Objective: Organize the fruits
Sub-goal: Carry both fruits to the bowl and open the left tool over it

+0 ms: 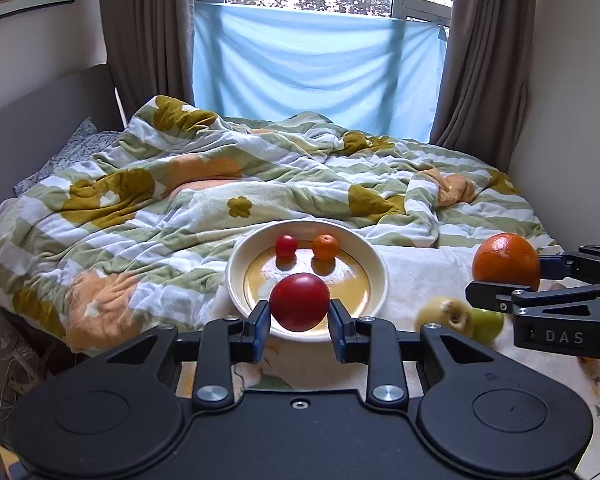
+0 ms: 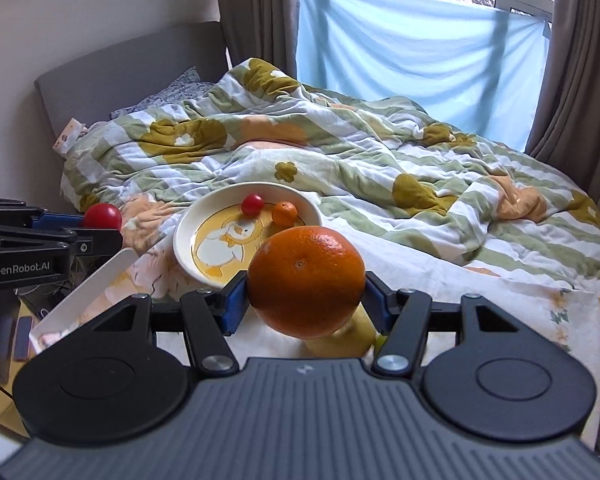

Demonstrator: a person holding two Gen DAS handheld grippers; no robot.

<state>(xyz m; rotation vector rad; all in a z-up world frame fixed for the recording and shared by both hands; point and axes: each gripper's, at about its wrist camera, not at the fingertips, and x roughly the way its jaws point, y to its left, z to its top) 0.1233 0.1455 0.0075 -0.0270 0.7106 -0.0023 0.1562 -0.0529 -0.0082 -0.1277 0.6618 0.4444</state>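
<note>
A red tomato (image 1: 299,302) is gripped between the blue pads of the left tool (image 1: 299,326), jaws set narrow around it. In the left wrist view it is seen held in front of the near rim of the plate (image 1: 236,276); whether it hangs above the plate or short of it cannot be told. The same tomato is seen at the left edge of the right wrist view (image 2: 102,216), clamped at the tool tip, to the left of the plate.

A large orange (image 2: 306,282) is clamped by the right tool (image 2: 306,304), jaws held mid-wide by the fruit. It is lifted clear of the surface, near the plate's right side. In the left wrist view the orange (image 1: 506,261) is seen at the far right in that tool's tips.

The cream plate with a yellow duck picture (image 2: 220,246) is placed on the bed, on a pale floral sheet (image 2: 520,308), at the edge of a striped flowered blanket (image 1: 148,208). Two small fruits are lying in the plate's far part: a cherry tomato (image 1: 286,245) on the left and a small mandarin (image 1: 325,247) on the right, near each other but apart.

A yellow apple (image 1: 446,314) and a green apple (image 1: 488,322) are left on the sheet, touching, right of the plate and below the orange. A blue cloth (image 1: 316,76) is hung across the window behind the bed.
</note>
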